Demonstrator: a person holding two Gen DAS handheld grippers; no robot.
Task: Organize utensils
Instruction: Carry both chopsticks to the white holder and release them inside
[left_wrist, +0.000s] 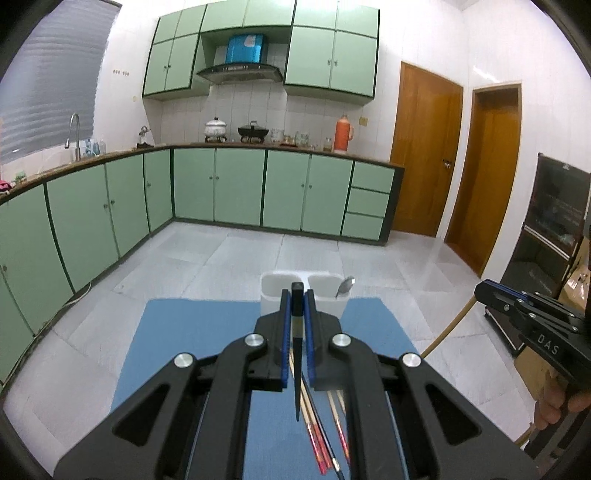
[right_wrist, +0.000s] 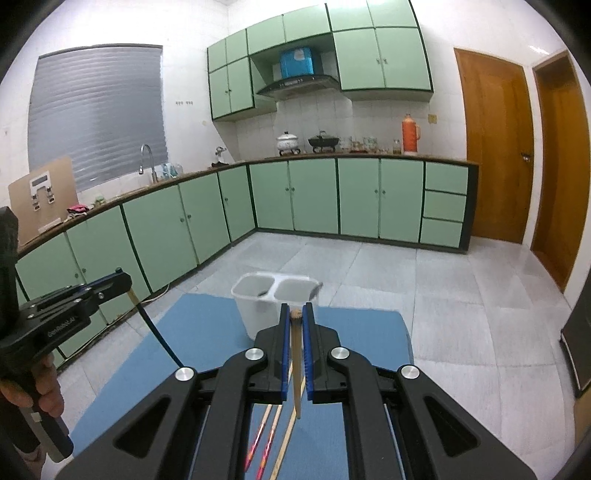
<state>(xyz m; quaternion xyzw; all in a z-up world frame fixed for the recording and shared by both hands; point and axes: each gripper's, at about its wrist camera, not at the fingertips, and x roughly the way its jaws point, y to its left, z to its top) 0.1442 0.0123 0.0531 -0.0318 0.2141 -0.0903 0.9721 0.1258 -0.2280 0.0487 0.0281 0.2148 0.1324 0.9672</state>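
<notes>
My left gripper (left_wrist: 297, 295) is shut on a black chopstick (left_wrist: 297, 354) whose thin end hangs down over the blue mat (left_wrist: 192, 350). My right gripper (right_wrist: 295, 314) is shut on a light wooden chopstick (right_wrist: 296, 365) that also points down. A white two-compartment utensil holder (left_wrist: 275, 286) stands on the mat just beyond both grippers; it also shows in the right wrist view (right_wrist: 255, 306). A metal spoon (left_wrist: 345, 286) leans in its right compartment. Several chopsticks (left_wrist: 317, 439), some with red ends, lie on the mat below the grippers.
Green base cabinets (left_wrist: 236, 186) line the far wall and the left side. Two wooden doors (left_wrist: 424, 147) are at the right. A black appliance (left_wrist: 554, 236) stands at the far right. Grey tiled floor (left_wrist: 221, 258) lies beyond the mat.
</notes>
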